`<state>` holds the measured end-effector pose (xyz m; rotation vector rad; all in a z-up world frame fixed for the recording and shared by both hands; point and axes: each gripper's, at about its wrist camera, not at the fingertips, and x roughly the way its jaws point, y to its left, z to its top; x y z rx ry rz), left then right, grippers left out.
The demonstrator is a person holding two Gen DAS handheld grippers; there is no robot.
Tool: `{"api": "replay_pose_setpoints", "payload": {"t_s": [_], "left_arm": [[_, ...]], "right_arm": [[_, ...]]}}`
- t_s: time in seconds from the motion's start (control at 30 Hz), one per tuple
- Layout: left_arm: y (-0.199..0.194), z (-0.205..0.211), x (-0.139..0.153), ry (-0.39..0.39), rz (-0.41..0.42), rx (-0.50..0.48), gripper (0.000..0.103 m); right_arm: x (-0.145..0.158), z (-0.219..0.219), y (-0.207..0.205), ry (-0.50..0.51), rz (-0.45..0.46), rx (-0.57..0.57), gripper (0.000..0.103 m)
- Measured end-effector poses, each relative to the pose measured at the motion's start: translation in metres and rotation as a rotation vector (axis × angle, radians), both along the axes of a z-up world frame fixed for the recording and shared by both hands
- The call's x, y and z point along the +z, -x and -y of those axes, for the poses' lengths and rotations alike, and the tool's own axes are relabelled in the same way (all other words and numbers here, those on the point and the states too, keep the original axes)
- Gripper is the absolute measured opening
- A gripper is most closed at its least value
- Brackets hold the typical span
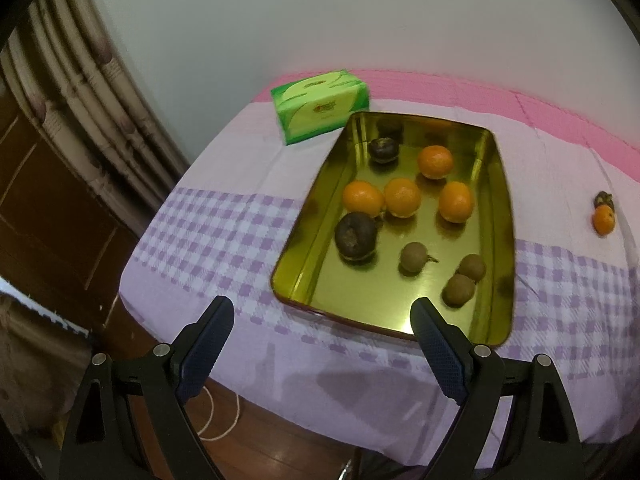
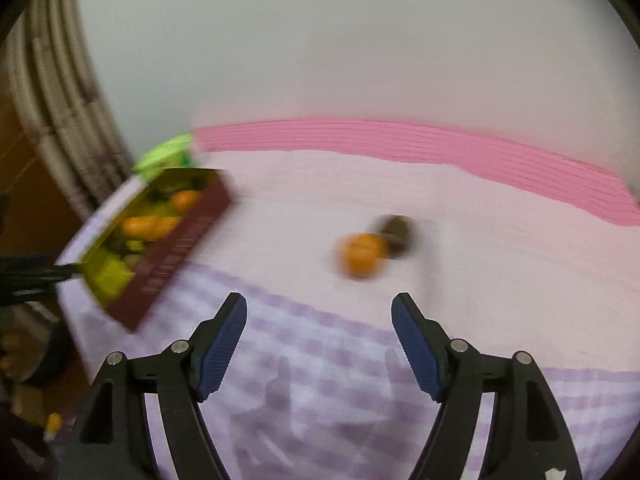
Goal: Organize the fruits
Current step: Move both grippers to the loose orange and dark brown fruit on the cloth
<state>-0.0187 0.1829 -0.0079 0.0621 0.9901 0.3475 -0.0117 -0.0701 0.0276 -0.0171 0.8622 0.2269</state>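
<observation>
Plain pale room with a cloth-covered worktop

A bare grey-white wall (image 1: pixel 280 20) rises behind the worktop (image 1: pixel 224 232), which is draped in a lilac-and-white checked cloth with a pink border (image 1: pixel 500 96). Left hangs a beige pleated curtain (image 1: pixel 72 80) beside dark brown wood panelling (image 1: pixel 36 208); reddish-brown wooden floor (image 1: pixel 280 448) shows below, crossed by a white cord (image 1: pixel 216 420).

The left gripper (image 1: pixel 322 312), a black frame with dark blue ribbed pads, hangs tilted downward over the near edge of the shallow gold metal tray (image 1: pixel 505 216), its jaws spread wide with nothing between them. The right gripper (image 2: pixel 319 308), built the same, points down well to the right of that tray, jaws apart and empty.
</observation>
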Motion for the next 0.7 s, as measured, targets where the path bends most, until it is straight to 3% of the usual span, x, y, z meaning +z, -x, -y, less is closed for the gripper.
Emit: {"api": "replay_pose_setpoints", "payload": {"t_s": [0.17,0.43,0.57,0.7], "left_arm": [[-0.002,0.03,0.019,-0.014,0.043,-0.116,0.09],[-0.041,0.126,0.028,0.122,0.023,-0.453,0.09],[-0.074,0.178,0.018,0.18,0.014,-0.596,0.09],[-0.115,0.215,-0.006,0.232,-0.04,-0.652,0.083]], "right_arm": [[-0.013,0.062,-0.003,0.067,-0.009,-0.155,0.072],[-0.036,0.13,-0.006,0.05,-0.051,-0.295,0.072],[-0.046,0.141,-0.007,0.013,-0.062,-0.312,0.072],[-0.051,0.143,-0.006,0.002,-0.053,-0.307,0.073]]}}
